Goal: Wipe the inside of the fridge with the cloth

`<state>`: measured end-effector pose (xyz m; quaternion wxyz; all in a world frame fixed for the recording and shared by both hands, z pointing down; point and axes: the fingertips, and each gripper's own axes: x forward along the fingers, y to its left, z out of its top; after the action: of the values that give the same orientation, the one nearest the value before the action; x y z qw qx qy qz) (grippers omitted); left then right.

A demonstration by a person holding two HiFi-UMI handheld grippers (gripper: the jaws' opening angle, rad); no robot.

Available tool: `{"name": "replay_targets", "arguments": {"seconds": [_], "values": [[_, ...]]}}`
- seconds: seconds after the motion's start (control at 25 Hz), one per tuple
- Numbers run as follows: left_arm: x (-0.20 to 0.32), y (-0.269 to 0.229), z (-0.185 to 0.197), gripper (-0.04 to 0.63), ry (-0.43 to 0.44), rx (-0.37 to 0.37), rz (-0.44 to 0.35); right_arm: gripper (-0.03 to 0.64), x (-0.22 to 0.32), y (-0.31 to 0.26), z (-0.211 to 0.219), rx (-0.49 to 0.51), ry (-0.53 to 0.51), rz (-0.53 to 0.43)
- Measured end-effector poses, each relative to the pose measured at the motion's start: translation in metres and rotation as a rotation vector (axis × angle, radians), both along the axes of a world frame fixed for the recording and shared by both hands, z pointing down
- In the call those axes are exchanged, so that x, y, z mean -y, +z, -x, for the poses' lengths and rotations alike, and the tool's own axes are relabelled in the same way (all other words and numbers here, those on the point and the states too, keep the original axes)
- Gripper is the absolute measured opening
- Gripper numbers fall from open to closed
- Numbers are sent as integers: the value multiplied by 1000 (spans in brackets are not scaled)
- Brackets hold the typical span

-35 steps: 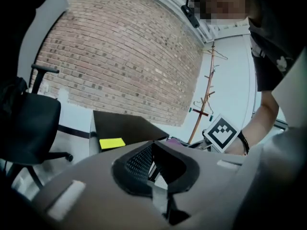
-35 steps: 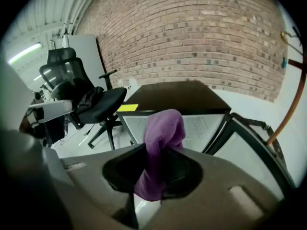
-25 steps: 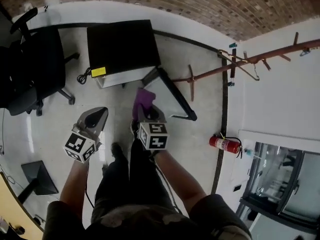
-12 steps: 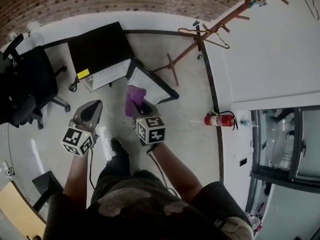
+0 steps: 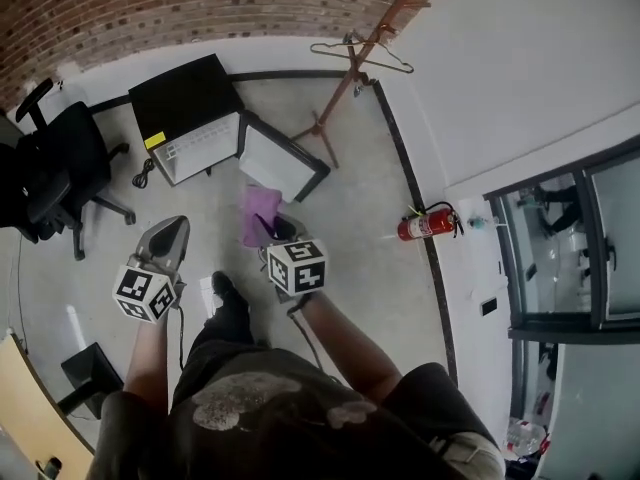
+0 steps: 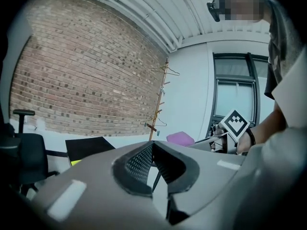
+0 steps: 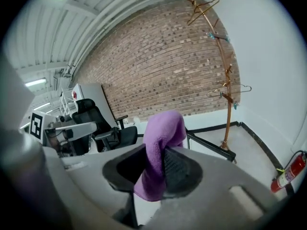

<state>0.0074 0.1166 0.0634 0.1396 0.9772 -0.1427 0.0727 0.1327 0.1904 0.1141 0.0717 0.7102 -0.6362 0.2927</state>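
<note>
Brick wall [image 7: 158, 66] behind, purple cloth [image 7: 165, 126] tight inside right claw [image 7: 157, 163]

Brick wall [image 5: 180, 8], pale grey floor [image 5: 365, 258], black office chair [image 5: 58, 168], wooden coat stand [image 5: 345, 73], red fire extinguisher [image 5: 422, 226]

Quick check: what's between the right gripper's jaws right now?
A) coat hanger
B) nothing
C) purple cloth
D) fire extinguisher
C: in the right gripper view, the right gripper has its jaws closed on the purple cloth, which bunches up above them.
</note>
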Motion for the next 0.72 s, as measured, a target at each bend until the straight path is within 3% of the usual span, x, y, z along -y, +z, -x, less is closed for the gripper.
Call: {"name": "replay_targets", "arguments": {"seconds": [0.16, 0.44, 0.72], "values": [[-66, -9, 19, 17, 14, -2, -23, 78, -66, -12, 27, 11, 0, -34], [-168, -32, 47, 17, 8, -4, -44, 78, -181, -1, 65, 64, -24, 1], [-219, -25, 74, 17, 17, 40, -22, 78, -224, 1, 86, 100, -21, -21]]}}
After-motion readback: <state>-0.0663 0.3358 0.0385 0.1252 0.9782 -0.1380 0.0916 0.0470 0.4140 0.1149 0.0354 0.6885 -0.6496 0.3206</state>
